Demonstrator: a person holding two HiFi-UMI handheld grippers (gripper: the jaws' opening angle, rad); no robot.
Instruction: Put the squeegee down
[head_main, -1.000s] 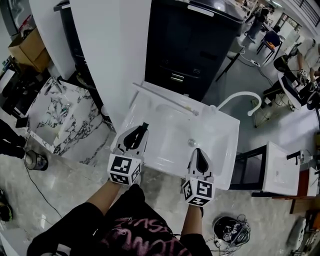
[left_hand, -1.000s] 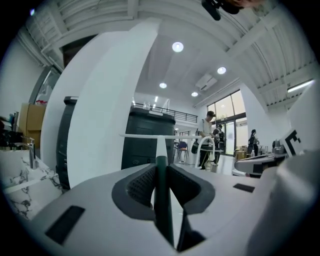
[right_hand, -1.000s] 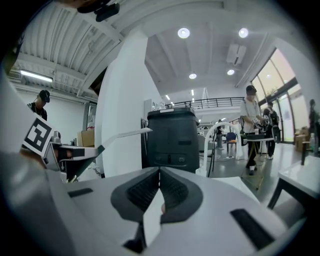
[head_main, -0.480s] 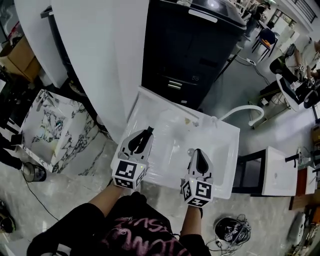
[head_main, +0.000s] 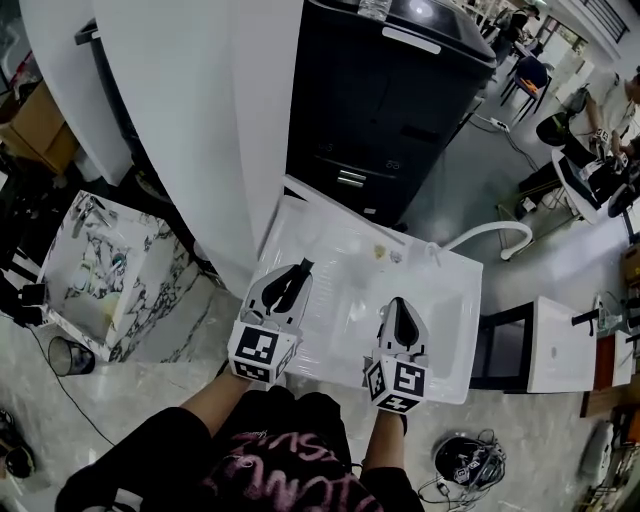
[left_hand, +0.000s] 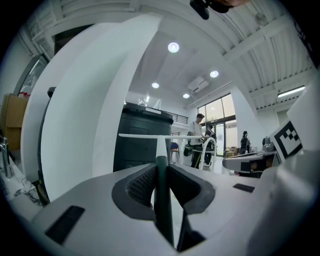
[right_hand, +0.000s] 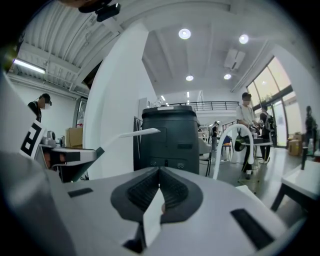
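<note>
The squeegee has a dark green handle (left_hand: 161, 172), a white neck and a white crossbar blade (left_hand: 160, 136). My left gripper (left_hand: 160, 175) is shut on the handle, and the blade points away at the black cabinet. In the head view the left gripper (head_main: 297, 268) hangs over the left part of the white sink (head_main: 450, 375), the handle tip showing between its fingers. My right gripper (head_main: 397, 305) is over the sink's right half and shut, with nothing clearly held. From the right gripper (right_hand: 160, 172) view the squeegee's blade (right_hand: 140, 132) rises at the left.
A black cabinet (head_main: 400, 110) stands behind the sink, with a white pillar (head_main: 200, 120) to its left. A white curved spout (head_main: 500, 235) rises at the sink's back right. A marbled basin (head_main: 100, 270) sits left, another white basin (head_main: 560, 350) right. Cables (head_main: 460, 460) lie on the floor.
The left gripper with the squeegee has drifted slightly right and nearer over the sink. The right gripper has hardly moved. Both stay shut.
</note>
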